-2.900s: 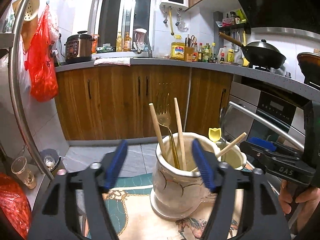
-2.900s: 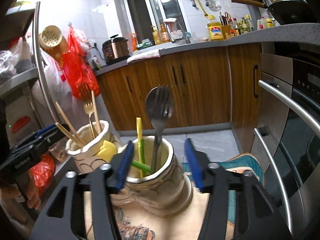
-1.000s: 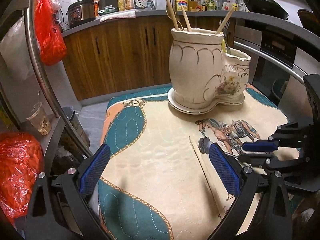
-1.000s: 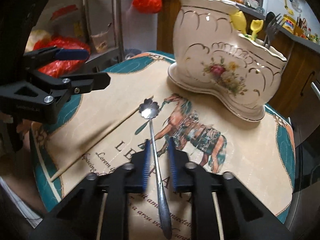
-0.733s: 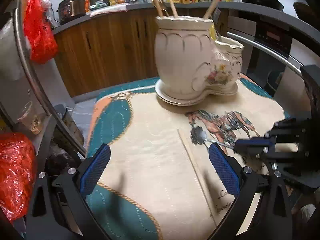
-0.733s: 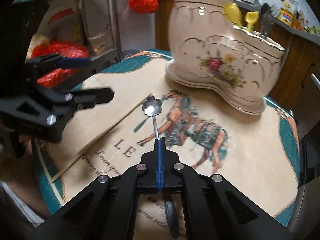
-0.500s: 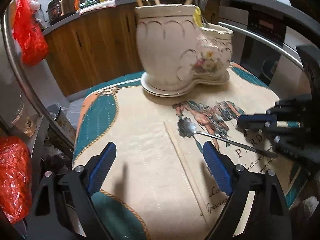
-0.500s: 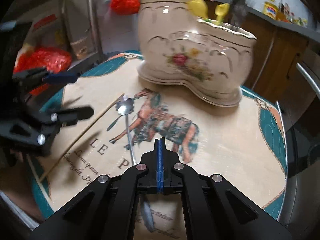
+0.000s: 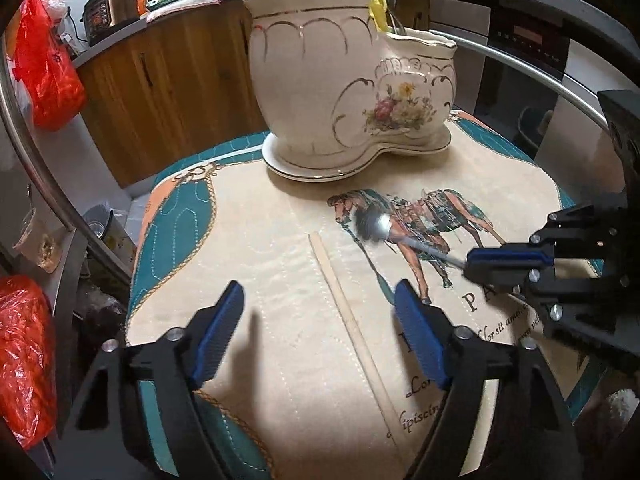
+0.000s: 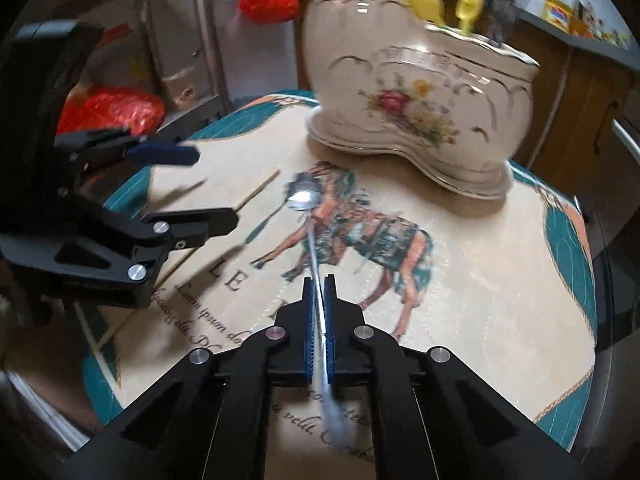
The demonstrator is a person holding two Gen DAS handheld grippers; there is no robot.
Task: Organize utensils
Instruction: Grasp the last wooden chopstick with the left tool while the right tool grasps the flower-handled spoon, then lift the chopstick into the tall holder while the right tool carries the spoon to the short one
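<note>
Your right tongs (image 10: pixel 319 292) are clamped on the thin handle of the silver metal spoon with a flower-shaped bowl (image 10: pixel 305 195); its bowl end projects forward over the horse print on the beige-and-teal quilted mat (image 9: pixel 256 240) that covers the tabletop. Whether the bowl touches the mat cannot be told. Your left tongs (image 9: pixel 320 328) are closing with blue pads (image 9: pixel 416 332) still well apart, gripping nothing. The long pale wooden chopstick (image 9: pixel 344 304) lies flat on the mat between them, touched by neither pad. The cream boot-shaped ceramic utensil holder with gold trim and a flower motif (image 9: pixel 344 92) stands upright at the far side of the mat, with wooden sticks, yellow utensils and a fork in it.
</note>
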